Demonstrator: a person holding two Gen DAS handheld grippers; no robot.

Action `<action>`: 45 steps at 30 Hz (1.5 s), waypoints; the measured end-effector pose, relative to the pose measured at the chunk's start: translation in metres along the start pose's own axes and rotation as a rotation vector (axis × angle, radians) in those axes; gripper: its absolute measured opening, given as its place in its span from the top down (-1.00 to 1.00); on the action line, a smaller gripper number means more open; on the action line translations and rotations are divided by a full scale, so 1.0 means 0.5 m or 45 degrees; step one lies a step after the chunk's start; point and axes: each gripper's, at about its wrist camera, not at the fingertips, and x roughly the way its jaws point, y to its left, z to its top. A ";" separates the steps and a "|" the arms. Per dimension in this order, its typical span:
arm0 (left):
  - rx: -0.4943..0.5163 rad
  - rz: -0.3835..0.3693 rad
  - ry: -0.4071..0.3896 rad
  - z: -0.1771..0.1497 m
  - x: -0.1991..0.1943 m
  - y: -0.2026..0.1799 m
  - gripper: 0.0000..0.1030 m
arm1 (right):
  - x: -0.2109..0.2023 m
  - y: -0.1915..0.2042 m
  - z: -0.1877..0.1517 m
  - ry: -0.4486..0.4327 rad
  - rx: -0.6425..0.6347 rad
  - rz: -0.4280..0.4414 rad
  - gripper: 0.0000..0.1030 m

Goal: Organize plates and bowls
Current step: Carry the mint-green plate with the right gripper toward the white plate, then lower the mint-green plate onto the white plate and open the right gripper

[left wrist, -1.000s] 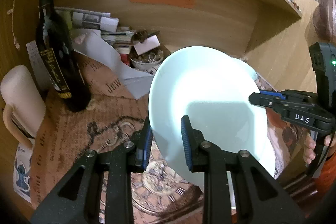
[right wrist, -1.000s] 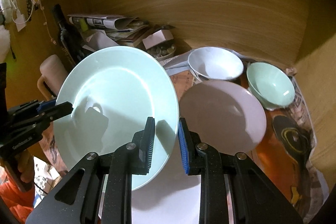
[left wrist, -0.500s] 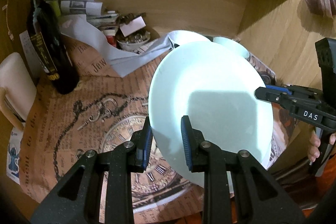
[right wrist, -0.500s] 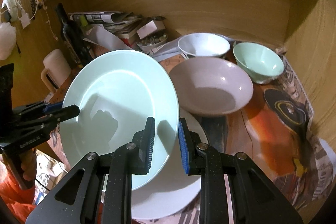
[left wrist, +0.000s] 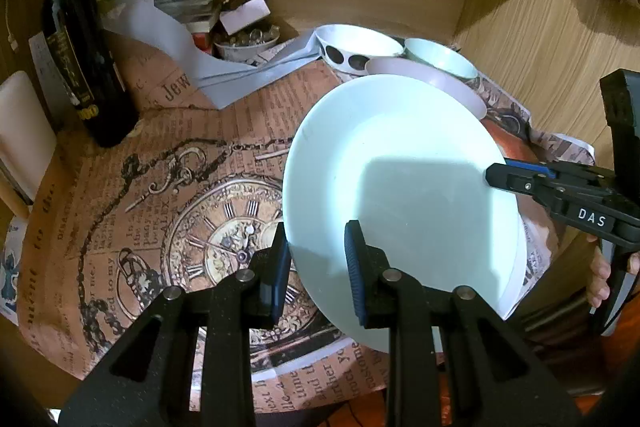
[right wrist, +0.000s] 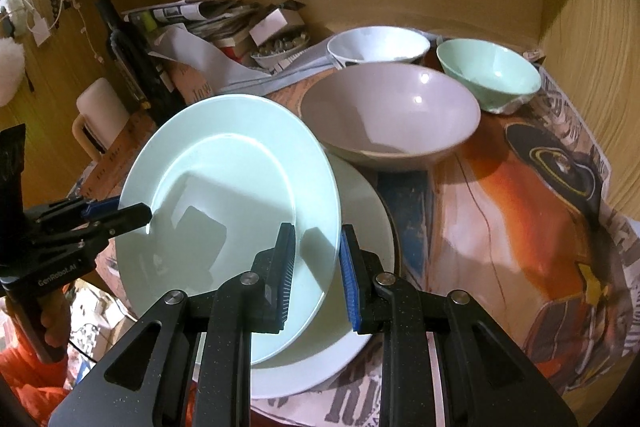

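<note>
Both grippers clamp one pale plate by opposite rims — left gripper, right gripper. It hangs tilted above a white plate — a mauve bowl sits just behind.

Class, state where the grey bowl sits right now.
In the right wrist view, the grey bowl stands right of centre, in front of the white bowl and mint bowl.

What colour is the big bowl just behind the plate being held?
Pale mauve-grey, plain, no pattern: the big bowl shows best from the right wrist.
</note>
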 end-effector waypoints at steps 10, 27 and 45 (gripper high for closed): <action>0.000 0.002 0.032 -0.005 0.018 0.000 0.49 | 0.014 -0.011 -0.009 0.039 0.011 0.010 0.60; 0.011 -0.031 0.079 0.009 0.061 -0.006 0.47 | 0.012 -0.038 -0.018 0.074 0.061 0.011 0.60; 0.074 -0.006 0.066 0.008 0.072 -0.016 0.36 | -0.002 -0.028 -0.020 0.058 -0.008 -0.052 0.56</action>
